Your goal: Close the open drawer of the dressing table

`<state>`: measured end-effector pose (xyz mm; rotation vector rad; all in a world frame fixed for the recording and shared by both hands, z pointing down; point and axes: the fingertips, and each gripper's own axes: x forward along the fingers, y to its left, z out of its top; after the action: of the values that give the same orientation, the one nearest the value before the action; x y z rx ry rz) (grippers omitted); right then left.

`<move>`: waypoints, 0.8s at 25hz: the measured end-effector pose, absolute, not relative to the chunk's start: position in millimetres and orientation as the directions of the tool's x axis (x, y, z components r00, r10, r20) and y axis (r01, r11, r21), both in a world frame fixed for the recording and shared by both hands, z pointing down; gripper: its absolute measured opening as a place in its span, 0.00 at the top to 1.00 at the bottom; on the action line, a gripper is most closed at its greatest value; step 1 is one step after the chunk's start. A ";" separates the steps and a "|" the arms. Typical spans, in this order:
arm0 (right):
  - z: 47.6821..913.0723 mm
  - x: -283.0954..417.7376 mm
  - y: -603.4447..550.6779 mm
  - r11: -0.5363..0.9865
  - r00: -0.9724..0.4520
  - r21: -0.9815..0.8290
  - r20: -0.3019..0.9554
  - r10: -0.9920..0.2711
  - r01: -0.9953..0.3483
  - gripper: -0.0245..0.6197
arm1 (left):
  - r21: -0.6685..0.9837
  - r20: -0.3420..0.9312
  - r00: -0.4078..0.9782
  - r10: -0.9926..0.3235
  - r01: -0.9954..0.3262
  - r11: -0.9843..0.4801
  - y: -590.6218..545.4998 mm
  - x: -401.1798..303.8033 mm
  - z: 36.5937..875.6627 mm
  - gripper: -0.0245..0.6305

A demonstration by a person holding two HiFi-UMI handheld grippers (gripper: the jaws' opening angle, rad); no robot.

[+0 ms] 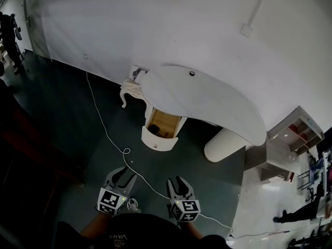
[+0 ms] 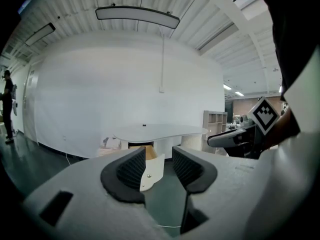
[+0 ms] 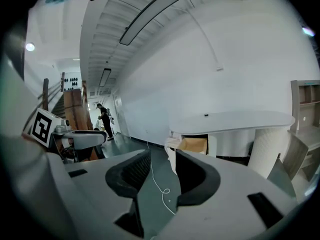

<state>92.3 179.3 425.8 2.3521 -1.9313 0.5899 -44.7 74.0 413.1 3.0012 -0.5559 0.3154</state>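
Observation:
The white dressing table (image 1: 207, 102) with its curved top stands against the wall. Its drawer (image 1: 162, 130) is pulled out, showing a wooden inside and a rounded white front with a small knob (image 1: 156, 144). My left gripper (image 1: 124, 176) and right gripper (image 1: 180, 183) hover side by side over the dark floor, well short of the drawer. Both are open with nothing between the jaws. In the left gripper view the drawer front (image 2: 154, 168) shows through the gap of the left gripper (image 2: 159, 168). In the right gripper view the drawer (image 3: 192, 145) lies beyond the right gripper (image 3: 164, 173).
A white cable (image 1: 106, 131) snakes across the floor from the wall towards me. A ribbed white pedestal (image 1: 223, 144) holds up the table's right end, with a shelf unit (image 1: 293, 139) beyond it. A small dark object (image 1: 192, 73) sits on the tabletop. A person (image 1: 10, 35) stands far left.

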 end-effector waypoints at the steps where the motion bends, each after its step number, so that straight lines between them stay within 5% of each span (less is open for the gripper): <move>1: 427.5 93.3 172.5 -0.233 0.162 -0.204 0.316 -0.935 -0.951 0.74 | 0.036 0.218 0.916 -0.336 -0.352 -0.935 66.9 -43.7 415.6 0.72; 20: 469.0 151.1 76.4 -0.285 0.195 -0.184 0.394 -0.898 -0.941 0.74 | 0.052 0.230 0.884 -0.407 -0.429 -0.902 -21.8 -30.1 425.6 0.72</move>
<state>151.1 76.4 469.0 2.3507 -1.8156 0.6637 -30.1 -21.8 425.6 2.9500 -0.6567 0.3272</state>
